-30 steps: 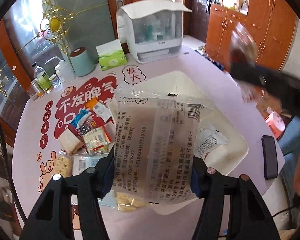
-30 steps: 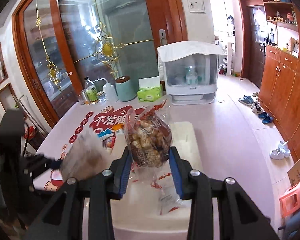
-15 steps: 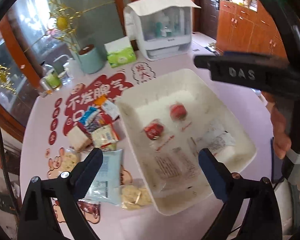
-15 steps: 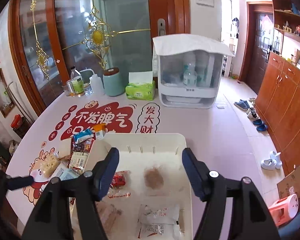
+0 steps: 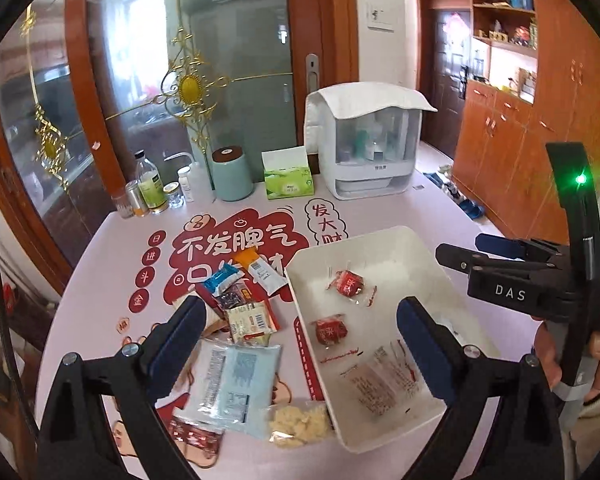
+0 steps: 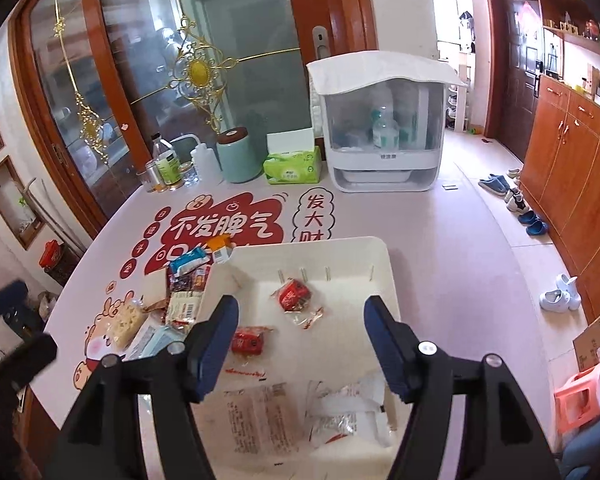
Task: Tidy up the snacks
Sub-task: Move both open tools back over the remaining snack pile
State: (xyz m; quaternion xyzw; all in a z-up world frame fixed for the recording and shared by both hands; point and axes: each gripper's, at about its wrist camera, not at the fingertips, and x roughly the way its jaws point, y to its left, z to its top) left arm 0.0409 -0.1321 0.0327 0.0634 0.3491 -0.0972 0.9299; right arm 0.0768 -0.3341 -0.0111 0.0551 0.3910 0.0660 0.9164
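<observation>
A white tray (image 5: 384, 240) (image 6: 340, 246) on the pink table holds two red-wrapped snacks (image 5: 350, 283) (image 6: 294, 295), a clear printed packet (image 5: 384, 380) (image 6: 260, 420) and a white packet (image 6: 348, 408). Left of the tray lies a pile of loose snacks (image 5: 240, 304) (image 6: 184, 292), a light blue packet (image 5: 236, 384) and a bag of yellow pieces (image 5: 298, 426). My left gripper (image 5: 300, 332) is open and empty above the tray's left edge. My right gripper (image 6: 300, 332) is open and empty above the tray; it also shows in the left wrist view (image 5: 500, 276).
At the table's back stand a white covered dispenser (image 5: 370, 148), a green tissue box (image 5: 288, 182), a teal canister (image 5: 232, 174) and several bottles and jars (image 5: 152, 192). Wooden cabinets (image 5: 520, 152) stand to the right, shoes (image 6: 516, 200) and a pink stool (image 6: 584, 392) on the floor.
Both grippers have opened and let go of their snack packets, which now lie in the tray. Both have pulled up and back from the tray.
</observation>
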